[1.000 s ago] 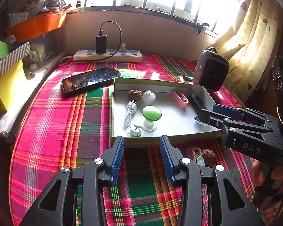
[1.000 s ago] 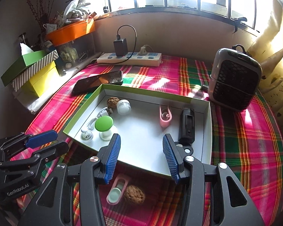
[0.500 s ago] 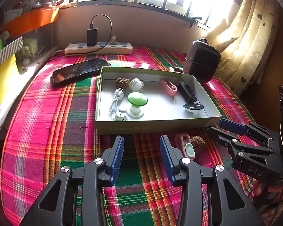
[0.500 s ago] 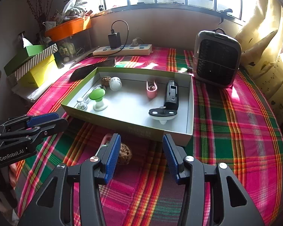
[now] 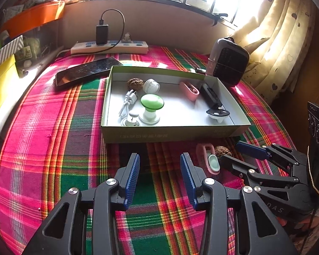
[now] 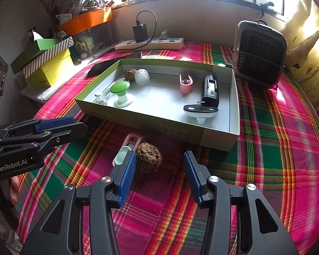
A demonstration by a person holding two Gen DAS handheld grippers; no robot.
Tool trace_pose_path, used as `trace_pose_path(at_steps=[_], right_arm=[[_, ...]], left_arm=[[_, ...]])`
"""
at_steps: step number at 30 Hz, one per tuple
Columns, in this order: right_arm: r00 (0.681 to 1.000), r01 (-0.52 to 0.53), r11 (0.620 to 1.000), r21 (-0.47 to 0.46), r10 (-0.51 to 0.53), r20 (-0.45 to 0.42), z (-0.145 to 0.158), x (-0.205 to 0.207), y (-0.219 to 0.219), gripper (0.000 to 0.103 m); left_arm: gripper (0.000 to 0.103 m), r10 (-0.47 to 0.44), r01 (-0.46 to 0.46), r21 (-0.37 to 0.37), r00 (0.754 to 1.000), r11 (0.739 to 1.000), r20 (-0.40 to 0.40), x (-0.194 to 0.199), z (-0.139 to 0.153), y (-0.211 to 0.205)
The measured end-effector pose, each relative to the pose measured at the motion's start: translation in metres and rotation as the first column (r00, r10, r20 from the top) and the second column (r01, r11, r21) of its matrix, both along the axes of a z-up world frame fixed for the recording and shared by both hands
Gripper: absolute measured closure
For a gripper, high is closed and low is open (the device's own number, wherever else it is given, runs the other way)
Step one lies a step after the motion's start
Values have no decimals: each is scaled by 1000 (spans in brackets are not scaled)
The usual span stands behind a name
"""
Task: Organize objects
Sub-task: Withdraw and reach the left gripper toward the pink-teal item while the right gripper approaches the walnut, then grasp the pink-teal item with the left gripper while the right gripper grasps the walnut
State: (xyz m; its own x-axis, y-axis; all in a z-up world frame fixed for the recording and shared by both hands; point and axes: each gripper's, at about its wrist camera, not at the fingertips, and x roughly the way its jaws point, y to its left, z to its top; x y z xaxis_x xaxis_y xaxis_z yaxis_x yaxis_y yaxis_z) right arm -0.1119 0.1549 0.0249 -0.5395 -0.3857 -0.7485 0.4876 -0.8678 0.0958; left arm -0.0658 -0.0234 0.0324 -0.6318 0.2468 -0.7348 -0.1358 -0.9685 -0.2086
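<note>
Over on the left, the left gripper hangs above bare plaid cloth on the desk, its jaws apart with nothing between them. Just right of it lie a pink clip and a walnut, side by side in front of the shallow box. The right gripper hovers low there, jaws apart and empty; the walnut sits near its left finger.
</note>
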Motion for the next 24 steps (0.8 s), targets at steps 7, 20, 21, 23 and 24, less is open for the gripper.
trace_pose_path(at_steps=[7,20,21,23,24], right_arm=[[1000,-10,1000,28,10,11,-7,-6,-8,55],[1000,-1,998,67,2,0,-10,-10,-9,55],[1000,-2,998,68,2,-1,-10,-9,-8,55],[1000,6,997,71,-6,-5,-10,-10,-6,63],[1000,9,997,74,-8,-7,-10,-10,-5,65]], left_arm=[[65,1,-1,-1,1000,1000,9,-2,-2,1],[65,-28,28,14,999,1000,26,-7,-6,8],[65,-32,31,19,999,999,26,-7,-6,9],[65,-38,37,25,999,999,31,-8,-6,11],[64,-42,41,25,999,999,32,-9,-6,12]])
